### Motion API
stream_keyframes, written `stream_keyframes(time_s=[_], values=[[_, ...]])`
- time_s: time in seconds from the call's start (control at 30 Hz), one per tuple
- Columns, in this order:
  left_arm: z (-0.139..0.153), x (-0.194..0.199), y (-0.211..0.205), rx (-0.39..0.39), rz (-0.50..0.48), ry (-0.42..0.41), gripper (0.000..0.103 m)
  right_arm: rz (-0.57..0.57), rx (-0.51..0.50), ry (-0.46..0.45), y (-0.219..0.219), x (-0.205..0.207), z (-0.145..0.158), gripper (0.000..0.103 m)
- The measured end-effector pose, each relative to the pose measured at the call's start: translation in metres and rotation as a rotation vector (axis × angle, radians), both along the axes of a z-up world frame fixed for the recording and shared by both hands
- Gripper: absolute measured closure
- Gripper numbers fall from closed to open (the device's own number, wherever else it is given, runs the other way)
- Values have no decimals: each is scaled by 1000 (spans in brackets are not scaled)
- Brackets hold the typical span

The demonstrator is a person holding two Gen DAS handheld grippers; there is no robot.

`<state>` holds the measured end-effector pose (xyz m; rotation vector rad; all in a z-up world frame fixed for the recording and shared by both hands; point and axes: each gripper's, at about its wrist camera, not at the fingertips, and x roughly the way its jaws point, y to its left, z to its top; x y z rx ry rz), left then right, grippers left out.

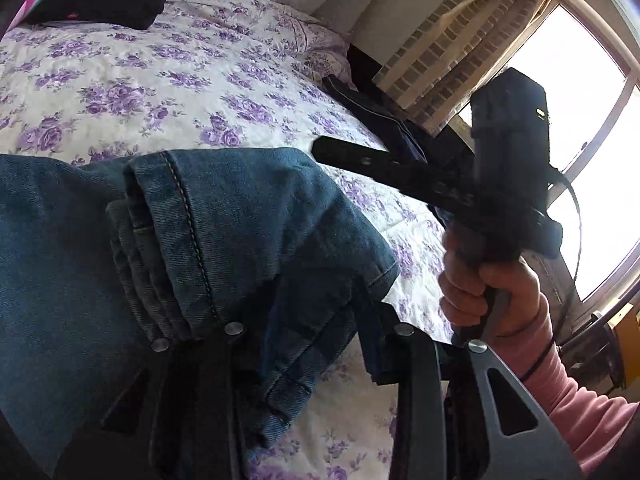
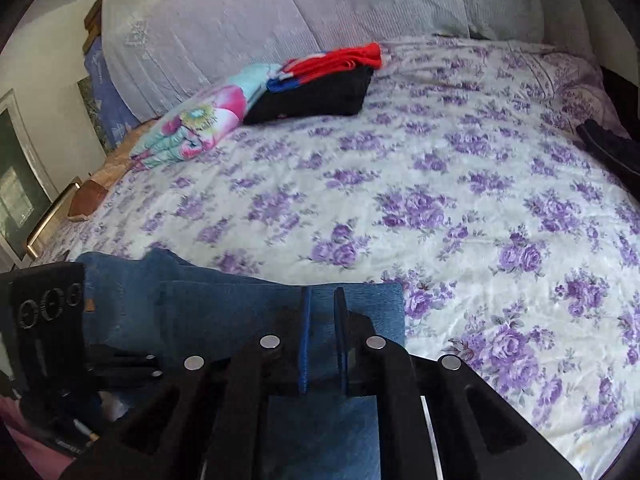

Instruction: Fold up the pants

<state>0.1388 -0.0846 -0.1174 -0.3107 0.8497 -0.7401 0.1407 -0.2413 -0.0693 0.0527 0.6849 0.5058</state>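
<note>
The blue denim pants (image 1: 168,240) hang bunched over my left gripper (image 1: 304,336), which is shut on their folded layers above the bed. In the right wrist view my right gripper (image 2: 322,344) is shut on a fold of the same pants (image 2: 240,304), with a denim edge pinched between the fingers. The right gripper also shows in the left wrist view (image 1: 508,184), held in a hand with a pink sleeve; its fingertips are hidden there. The left gripper's body shows at the left edge of the right wrist view (image 2: 44,312).
A bed with a white and purple floral cover (image 2: 400,184) lies under both grippers. Folded clothes, black and red (image 2: 320,88) and a tie-dye piece (image 2: 196,128), are stacked near the pillows (image 2: 280,8). Dark clothing (image 1: 372,112) lies at the bed's window-side edge. A window (image 1: 580,80) and curtain stand beyond.
</note>
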Motion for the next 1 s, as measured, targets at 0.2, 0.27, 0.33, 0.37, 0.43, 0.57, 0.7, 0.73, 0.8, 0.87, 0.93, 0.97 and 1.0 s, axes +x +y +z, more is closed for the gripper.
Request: stream_keyframes(time_s=[0.2, 0.27, 0.33, 0.37, 0.43, 0.57, 0.7, 0.73, 0.8, 0.87, 0.93, 0.97, 1.0], values=[[-2, -3, 3, 16, 8, -17, 68, -96, -117, 68, -11, -39, -44, 91], [-3, -3, 0, 35, 5, -24, 68, -123, -1, 52, -24, -41, -62, 91], [1, -3, -5, 62, 9, -33, 67, -139, 49, 78, -30, -39, -61, 91], [5, -3, -7, 76, 10, -34, 66, -142, 58, 81, -32, -38, -61, 91], [21, -6, -12, 84, -12, -75, 59, -145, 65, 66, -32, -40, -64, 91], [48, 2, -10, 94, 21, -173, 44, -150, 27, 22, -25, -45, -63, 91], [21, 39, 2, 156, 85, -49, 50, -155, 34, 2, -25, -48, -65, 91], [10, 45, 6, 165, 102, -14, 59, -155, 33, 2, -25, -48, -65, 91], [8, 45, 10, 153, 118, -13, 63, -152, 10, 7, -23, -48, -64, 91], [13, 45, 13, 147, 122, 2, 62, -136, 0, 30, -22, -47, -55, 87], [19, 41, 21, 105, 131, 17, 61, -107, 101, 29, -27, -44, -37, 72], [23, 38, 25, 78, 134, 16, 58, -99, 142, 13, -29, -41, -28, 72], [27, 34, 30, 59, 143, 13, 56, -95, 155, -5, -29, -35, -19, 72]])
